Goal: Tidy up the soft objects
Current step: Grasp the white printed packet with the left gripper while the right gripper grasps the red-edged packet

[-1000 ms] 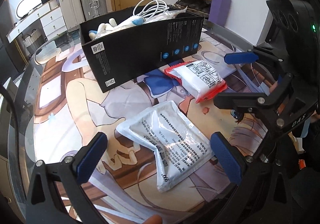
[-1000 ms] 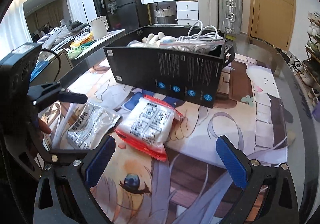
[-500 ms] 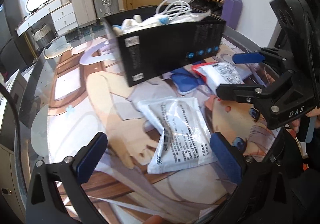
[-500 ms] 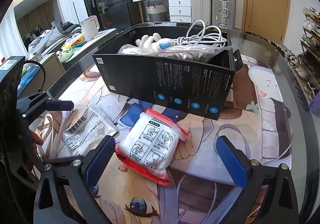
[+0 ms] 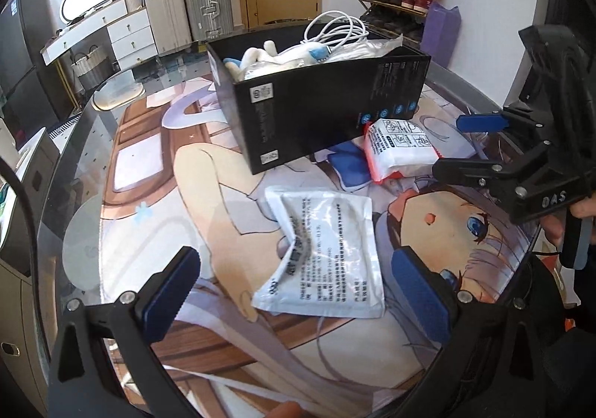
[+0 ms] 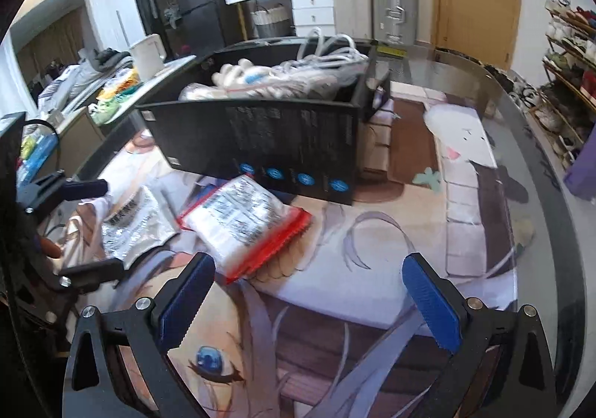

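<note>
We have swung both wide-open claws nearer: the left claw [image 5: 294,291] now straddles the silver pouch [image 5: 327,250], the right claw [image 6: 309,302] nears the red-edged pack [image 6: 242,220], whose slick film may slip.

Left tongs [image 5: 294,291] spread wide, blue pads either side of crumpled silver-white pouch [image 5: 327,254], not touching it. Pouch flat on tabletop [image 5: 123,217], on printed cartoon mat. Beyond it, black box [image 5: 316,112], open top, holding white plush toy [image 5: 268,54] and coiled white cable [image 5: 335,27]. Red-edged white packet [image 5: 398,149] just beside box's near right corner. Right tongs [image 5: 462,144] at right edge, parted, near red-edged packet, person's hand [image 5: 558,220] behind.
</note>
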`<state>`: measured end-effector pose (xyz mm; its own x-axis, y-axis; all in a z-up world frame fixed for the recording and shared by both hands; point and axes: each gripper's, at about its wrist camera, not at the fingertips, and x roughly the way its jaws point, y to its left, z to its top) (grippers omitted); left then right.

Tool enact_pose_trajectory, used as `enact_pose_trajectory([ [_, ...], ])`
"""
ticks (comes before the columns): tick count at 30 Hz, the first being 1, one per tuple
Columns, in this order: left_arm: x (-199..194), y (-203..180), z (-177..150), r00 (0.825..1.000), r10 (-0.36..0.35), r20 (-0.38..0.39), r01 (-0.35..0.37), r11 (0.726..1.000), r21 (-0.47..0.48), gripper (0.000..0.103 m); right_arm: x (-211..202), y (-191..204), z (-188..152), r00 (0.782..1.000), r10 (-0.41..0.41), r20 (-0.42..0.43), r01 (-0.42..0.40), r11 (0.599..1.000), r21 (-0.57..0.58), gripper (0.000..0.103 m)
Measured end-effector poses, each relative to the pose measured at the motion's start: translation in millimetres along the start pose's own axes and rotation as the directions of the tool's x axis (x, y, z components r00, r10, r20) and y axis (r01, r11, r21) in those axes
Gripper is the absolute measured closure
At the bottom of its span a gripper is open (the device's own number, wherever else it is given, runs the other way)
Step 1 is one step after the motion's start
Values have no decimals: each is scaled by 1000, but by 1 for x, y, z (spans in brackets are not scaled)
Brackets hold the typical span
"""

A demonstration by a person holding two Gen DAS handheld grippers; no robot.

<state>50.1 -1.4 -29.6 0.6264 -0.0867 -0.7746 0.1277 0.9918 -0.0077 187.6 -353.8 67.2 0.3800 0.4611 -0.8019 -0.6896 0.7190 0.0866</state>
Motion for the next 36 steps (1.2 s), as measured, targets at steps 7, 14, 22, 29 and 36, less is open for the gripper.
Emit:
enact_pose_trajectory([
  [7,10,-2,0,1000,9,-27,-10,1000,-18,0,9,10,9,1000,9,-13,-10,998,-64,1],
  [14,12,-2,1,1000,-2,-14,2,1000,-25,5,13,14,19,999,30,-16,-31,994,-103,1],
  [22,8,-7,0,1000,-18,26,18,1000,0,23,17,26,23,997,65,-27,-69,986,-150,1],
  [29,3,-9,0,998,-35,47,34,999,18,50,22,33,27,996,79,-41,-85,981,-176,1],
  [36,1,-2,0,997,-62,47,62,998,-8,58,25,36,30,995,86,-53,-94,979,-182,1],
])
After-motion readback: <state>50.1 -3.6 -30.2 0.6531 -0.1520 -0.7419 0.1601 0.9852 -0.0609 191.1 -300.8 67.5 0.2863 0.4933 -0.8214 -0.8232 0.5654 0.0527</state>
